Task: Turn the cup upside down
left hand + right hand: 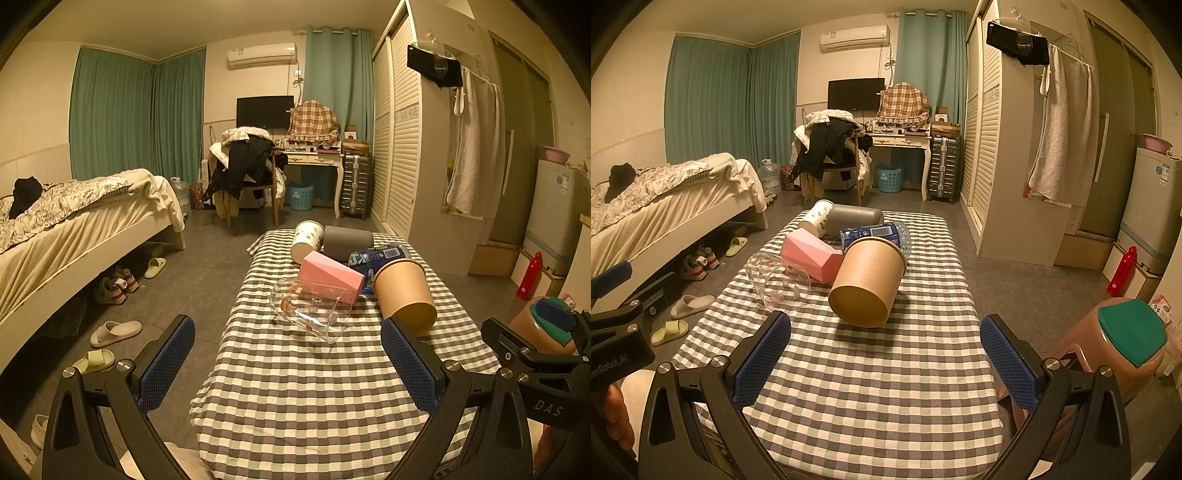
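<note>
Legibly, "DAS" marks the right tongs (884,354); both they and left tongs (288,363) gape empty.

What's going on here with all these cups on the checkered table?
A person holds a hand-held gripper in each hand, the left and the right, both open and holding nothing. On the checkered table the cups lie tipped over in a heap, the brown paper cup nearest. No cup is flipped yet.
</note>
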`<state>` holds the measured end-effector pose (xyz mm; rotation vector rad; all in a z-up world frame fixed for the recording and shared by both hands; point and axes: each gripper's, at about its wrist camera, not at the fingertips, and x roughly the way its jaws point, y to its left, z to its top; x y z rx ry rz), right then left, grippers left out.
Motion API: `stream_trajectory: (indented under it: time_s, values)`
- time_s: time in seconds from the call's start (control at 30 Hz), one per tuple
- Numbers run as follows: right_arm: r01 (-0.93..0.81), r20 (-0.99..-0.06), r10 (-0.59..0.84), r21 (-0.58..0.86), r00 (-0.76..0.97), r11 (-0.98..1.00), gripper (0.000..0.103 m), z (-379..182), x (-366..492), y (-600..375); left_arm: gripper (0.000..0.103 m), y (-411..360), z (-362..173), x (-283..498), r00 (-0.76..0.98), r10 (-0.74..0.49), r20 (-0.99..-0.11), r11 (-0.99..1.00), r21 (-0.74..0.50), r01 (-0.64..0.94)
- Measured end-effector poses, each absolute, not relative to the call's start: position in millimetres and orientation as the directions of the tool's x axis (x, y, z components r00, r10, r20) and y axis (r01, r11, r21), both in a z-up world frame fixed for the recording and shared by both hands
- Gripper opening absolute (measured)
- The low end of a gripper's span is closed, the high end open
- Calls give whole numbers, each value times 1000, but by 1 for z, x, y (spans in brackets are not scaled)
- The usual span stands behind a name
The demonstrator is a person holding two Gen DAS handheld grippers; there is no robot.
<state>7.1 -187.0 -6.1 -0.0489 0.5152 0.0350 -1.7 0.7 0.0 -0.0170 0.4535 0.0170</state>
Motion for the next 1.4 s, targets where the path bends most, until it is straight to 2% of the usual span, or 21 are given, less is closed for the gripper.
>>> stream_trajectory:
  time_s: [1.4]
  values:
    - [-83,-502,49,-46,864,995,103,-6,14,-179,103,7,-11,5,887,23,-462,999,-15,-34]
